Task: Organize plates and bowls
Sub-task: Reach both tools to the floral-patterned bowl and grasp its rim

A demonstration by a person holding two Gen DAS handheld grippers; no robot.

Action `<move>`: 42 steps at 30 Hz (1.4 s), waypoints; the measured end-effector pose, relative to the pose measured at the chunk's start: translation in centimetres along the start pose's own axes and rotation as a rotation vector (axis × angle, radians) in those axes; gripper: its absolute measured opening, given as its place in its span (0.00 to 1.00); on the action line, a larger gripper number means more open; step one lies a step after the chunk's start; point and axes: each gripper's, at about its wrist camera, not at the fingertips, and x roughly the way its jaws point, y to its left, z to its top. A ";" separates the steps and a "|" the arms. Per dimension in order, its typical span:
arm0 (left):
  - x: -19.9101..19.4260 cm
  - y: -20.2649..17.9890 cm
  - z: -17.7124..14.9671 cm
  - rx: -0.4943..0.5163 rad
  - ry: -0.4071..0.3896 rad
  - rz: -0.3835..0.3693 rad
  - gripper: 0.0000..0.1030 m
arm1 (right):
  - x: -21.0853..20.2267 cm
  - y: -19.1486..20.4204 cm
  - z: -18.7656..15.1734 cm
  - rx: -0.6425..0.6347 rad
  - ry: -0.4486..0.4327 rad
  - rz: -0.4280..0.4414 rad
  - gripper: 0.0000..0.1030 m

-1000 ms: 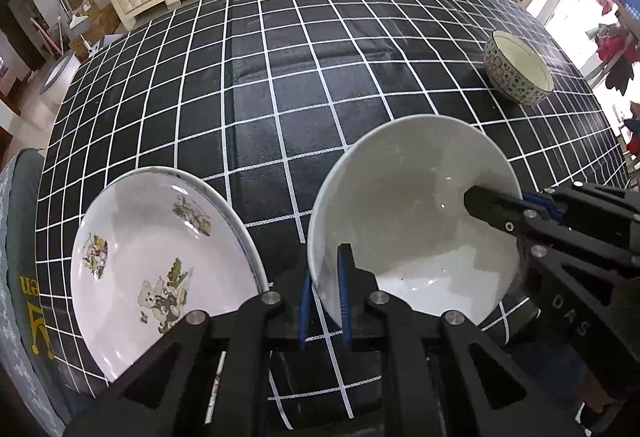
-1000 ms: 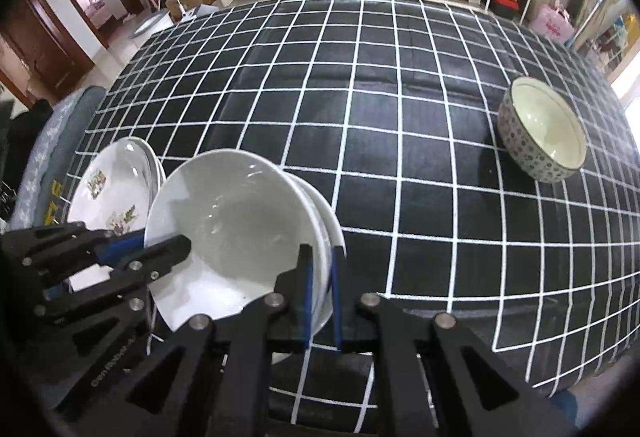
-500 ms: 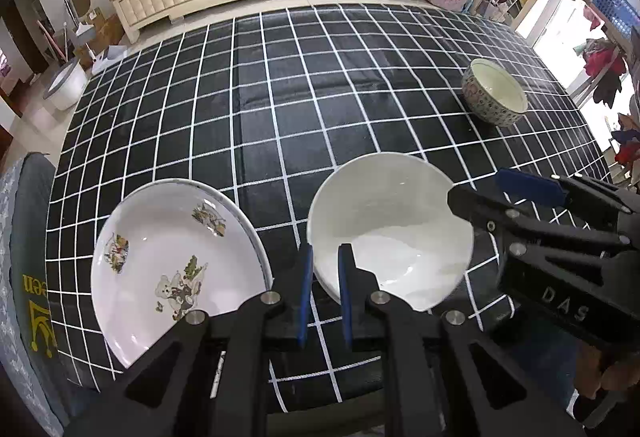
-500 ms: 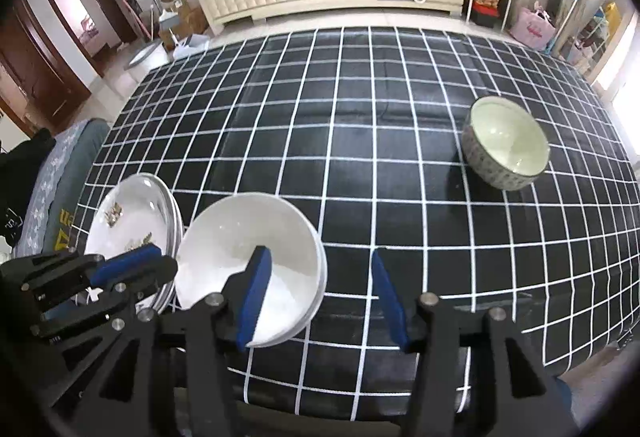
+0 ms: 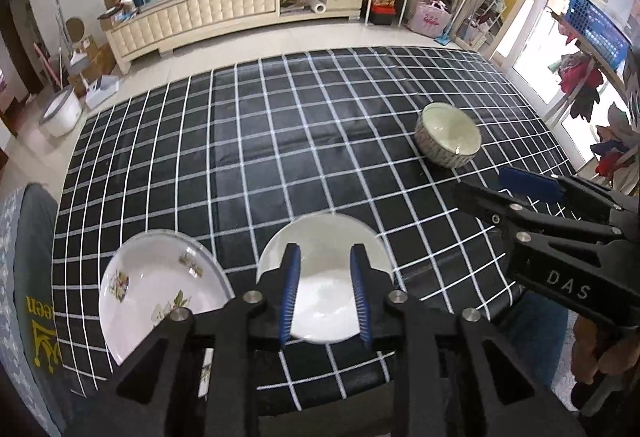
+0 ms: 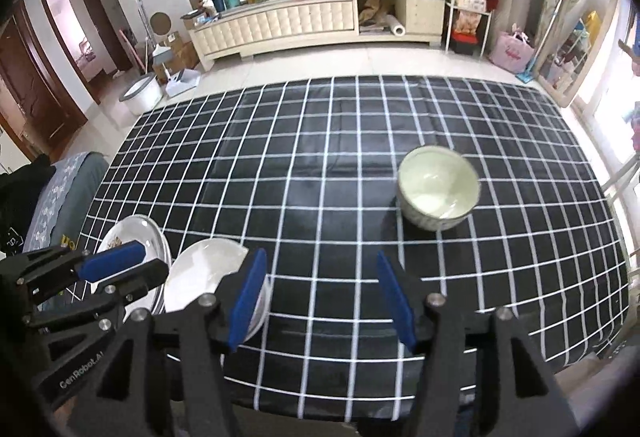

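Behind our left gripper (image 5: 325, 291), the near rim of the plain white ceramic bowl (image 5: 320, 257) is hidden, and the floral-printed white plate (image 5: 156, 289) beside it is partly covered too. We hold both tools above the near edge of the black white-gridded tablecloth (image 5: 280, 141). Our left gripper's blue pads stand parted, grasping nothing; our right gripper (image 6: 322, 299) is spread wide, empty. Well apart, the patterned green-glazed bowl (image 6: 438, 193) sits upright.

A black tablecloth (image 5: 280, 157) gridded in white carries a plain white bowl (image 5: 324, 249), a floral-printed white plate (image 5: 156, 289) and a speckle-patterned bowl (image 6: 438, 193) with a cream interior.
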 end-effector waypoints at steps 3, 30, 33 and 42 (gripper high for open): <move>0.0 -1.3 1.1 0.017 -0.005 -0.002 0.23 | -0.3 -1.4 0.5 0.002 -0.004 -0.007 0.62; 8.9 -12.3 10.2 0.152 0.075 -0.040 0.41 | 4.7 -13.8 2.6 0.150 0.071 -0.062 0.71; 10.5 -12.6 10.9 0.150 0.096 -0.036 0.41 | 5.8 -14.7 2.8 0.157 0.082 -0.057 0.71; 15.4 -12.9 12.5 0.133 0.154 -0.021 0.41 | 9.5 -15.8 3.2 0.147 0.134 -0.038 0.71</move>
